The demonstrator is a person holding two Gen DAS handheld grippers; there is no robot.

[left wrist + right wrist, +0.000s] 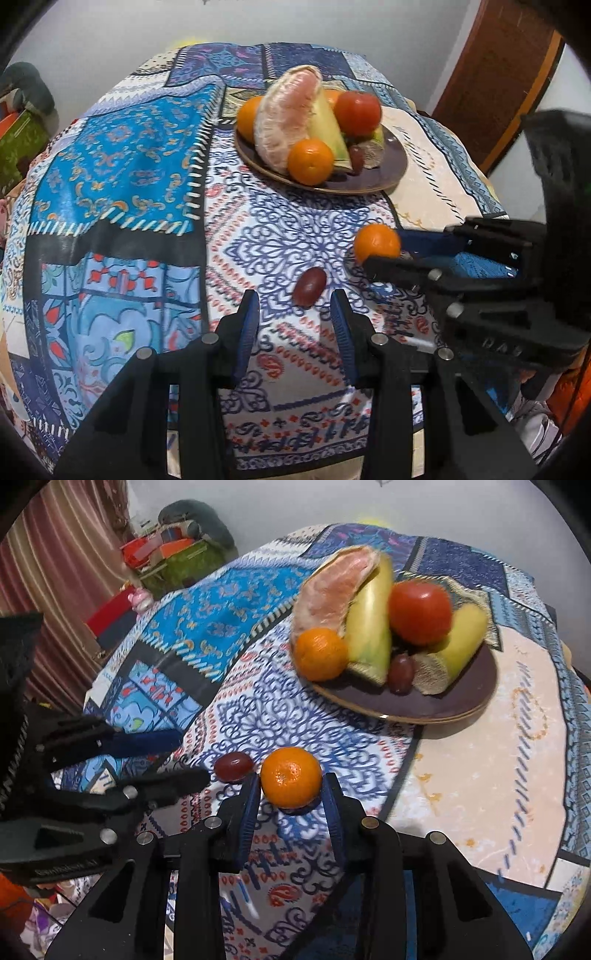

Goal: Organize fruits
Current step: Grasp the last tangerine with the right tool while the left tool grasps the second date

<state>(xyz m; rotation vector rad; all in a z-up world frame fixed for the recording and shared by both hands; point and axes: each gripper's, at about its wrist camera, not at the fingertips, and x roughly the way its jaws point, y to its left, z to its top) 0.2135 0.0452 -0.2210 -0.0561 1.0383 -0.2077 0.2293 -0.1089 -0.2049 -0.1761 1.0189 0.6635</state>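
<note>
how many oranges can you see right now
4, maybe more hidden. Three on the plate: front, left, one barely showing behind the pomelo. One on the cloth between the right gripper's fingers.

Tablecloth (122, 177): printed cloth, slight sheen. Plate (461, 694): glossy brown glaze. Grippers (293, 314) (290, 797): matt black plastic, metal pins.
</note>
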